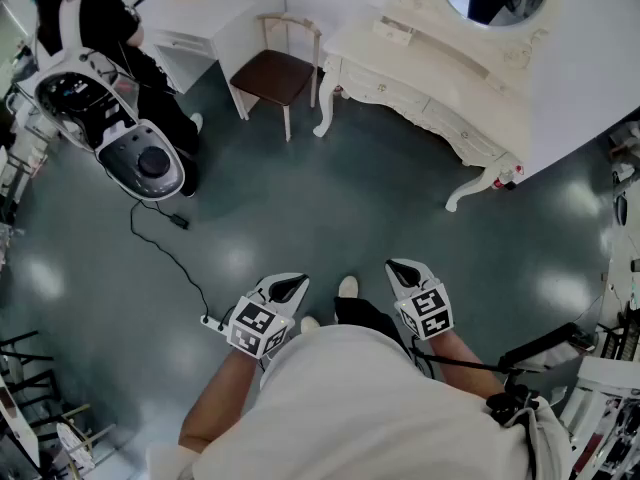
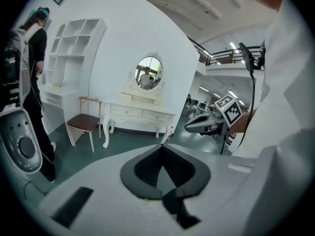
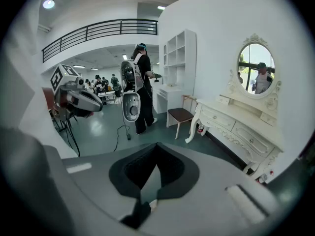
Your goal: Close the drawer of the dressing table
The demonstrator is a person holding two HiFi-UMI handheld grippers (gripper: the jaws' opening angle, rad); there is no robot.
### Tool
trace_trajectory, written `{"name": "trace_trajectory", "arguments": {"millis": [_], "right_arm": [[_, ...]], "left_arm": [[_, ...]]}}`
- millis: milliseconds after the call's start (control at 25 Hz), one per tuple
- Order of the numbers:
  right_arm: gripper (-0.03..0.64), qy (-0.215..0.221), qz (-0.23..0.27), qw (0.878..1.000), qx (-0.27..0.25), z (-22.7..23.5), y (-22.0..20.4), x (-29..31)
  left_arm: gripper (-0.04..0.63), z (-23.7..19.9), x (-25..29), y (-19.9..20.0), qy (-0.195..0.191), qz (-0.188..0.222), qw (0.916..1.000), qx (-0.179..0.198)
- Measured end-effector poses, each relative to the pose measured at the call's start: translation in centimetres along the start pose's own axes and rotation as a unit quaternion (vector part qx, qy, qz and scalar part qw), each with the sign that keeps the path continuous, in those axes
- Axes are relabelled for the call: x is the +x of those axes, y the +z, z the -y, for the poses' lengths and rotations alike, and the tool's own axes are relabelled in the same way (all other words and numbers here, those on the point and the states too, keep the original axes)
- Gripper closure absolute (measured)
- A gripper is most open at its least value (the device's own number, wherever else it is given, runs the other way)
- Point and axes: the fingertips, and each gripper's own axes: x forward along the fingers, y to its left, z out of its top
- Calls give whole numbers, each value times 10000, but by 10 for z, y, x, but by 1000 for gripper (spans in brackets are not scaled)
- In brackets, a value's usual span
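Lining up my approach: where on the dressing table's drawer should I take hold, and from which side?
Probably the knob at the middle of a drawer front, coming straight on across the floor: the fronts face the room and a wall backs the dressing table. Which drawer stands open I cannot tell.

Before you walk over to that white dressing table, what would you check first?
1. Left gripper shut and empty: ok.
2. Right gripper shut and empty: ok.
3. Floor free up to the dressing table: ok.
4. Table within reach: not ok, it stands well away.
5. Which drawer is open: cannot tell; a small upper drawer seems to stick out.
6. Chair out of the way: ok, it stands beside the table.
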Motion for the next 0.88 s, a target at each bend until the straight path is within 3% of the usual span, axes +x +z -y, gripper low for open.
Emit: {"name": "trace_trajectory", "arguments": {"millis": [240, 600, 880], "right_arm": [[618, 18, 51, 10000, -2, -5, -17, -10], [617, -37, 261, 9996, 98, 141, 24, 6], [592, -196, 201, 9986, 440, 200, 13, 43]], "left_arm": [[592, 13, -1, -15, 11, -132, 9999, 21], [592, -2, 120, 100, -129, -250, 9994, 195], [592, -21, 179, 128, -347, -364, 9983, 298]]}}
